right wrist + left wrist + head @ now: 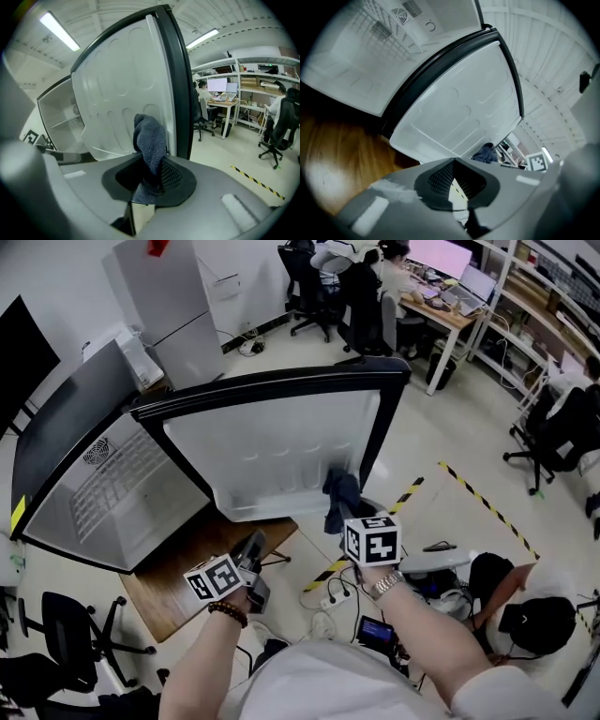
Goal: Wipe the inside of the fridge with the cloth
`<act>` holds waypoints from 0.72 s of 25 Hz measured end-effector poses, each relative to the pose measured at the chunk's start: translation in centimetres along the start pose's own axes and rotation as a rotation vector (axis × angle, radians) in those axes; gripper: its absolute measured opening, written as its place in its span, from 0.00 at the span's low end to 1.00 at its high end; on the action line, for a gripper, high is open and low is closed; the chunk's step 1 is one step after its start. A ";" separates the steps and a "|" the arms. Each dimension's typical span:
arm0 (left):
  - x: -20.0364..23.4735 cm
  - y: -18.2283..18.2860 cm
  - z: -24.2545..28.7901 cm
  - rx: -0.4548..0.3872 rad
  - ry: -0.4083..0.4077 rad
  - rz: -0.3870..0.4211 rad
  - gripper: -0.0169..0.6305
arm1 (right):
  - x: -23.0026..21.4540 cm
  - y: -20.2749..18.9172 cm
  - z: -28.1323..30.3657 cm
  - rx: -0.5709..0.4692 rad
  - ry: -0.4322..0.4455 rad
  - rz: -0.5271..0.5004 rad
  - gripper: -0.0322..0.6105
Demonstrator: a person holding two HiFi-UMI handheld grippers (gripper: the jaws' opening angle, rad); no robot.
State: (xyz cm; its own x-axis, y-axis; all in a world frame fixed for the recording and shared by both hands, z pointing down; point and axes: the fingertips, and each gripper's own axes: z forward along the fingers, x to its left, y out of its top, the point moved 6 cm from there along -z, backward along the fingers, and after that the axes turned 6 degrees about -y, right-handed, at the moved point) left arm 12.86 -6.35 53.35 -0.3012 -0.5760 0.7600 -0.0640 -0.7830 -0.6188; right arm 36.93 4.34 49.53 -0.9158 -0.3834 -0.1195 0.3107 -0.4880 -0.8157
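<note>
A small fridge [103,486] stands on a wooden table [202,554] with its door [277,442] swung wide, white liner facing me. My right gripper [340,514] is shut on a dark blue cloth [341,495], held against the lower right corner of the door liner. In the right gripper view the cloth [150,143] sticks up out of the right gripper [151,180], in front of the door [117,89]. My left gripper [254,547] hangs shut and empty over the table below the door. In the left gripper view, beyond the left gripper [454,163], lie the door liner [459,105], the fridge's wire shelf [370,44] and the cloth [485,152].
Yellow-black tape [487,504] runs across the floor right of the door. A power strip and cables [336,601] lie below it. A person [525,610] crouches at the lower right. Desks, chairs and seated people [375,287] fill the back. A tall grey fridge [178,306] stands behind.
</note>
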 end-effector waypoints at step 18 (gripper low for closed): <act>-5.1 7.7 -14.7 -0.250 0.264 0.529 0.03 | 19.5 4.2 -5.2 -0.229 0.432 -0.255 0.15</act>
State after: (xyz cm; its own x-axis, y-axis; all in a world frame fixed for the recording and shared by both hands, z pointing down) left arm -0.10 -5.95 41.81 -0.5745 -0.7674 0.2847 -0.0529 -0.3123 -0.9485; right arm 19.10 -1.14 40.83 -0.9909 0.1049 -0.0839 0.0461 -0.3215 -0.9458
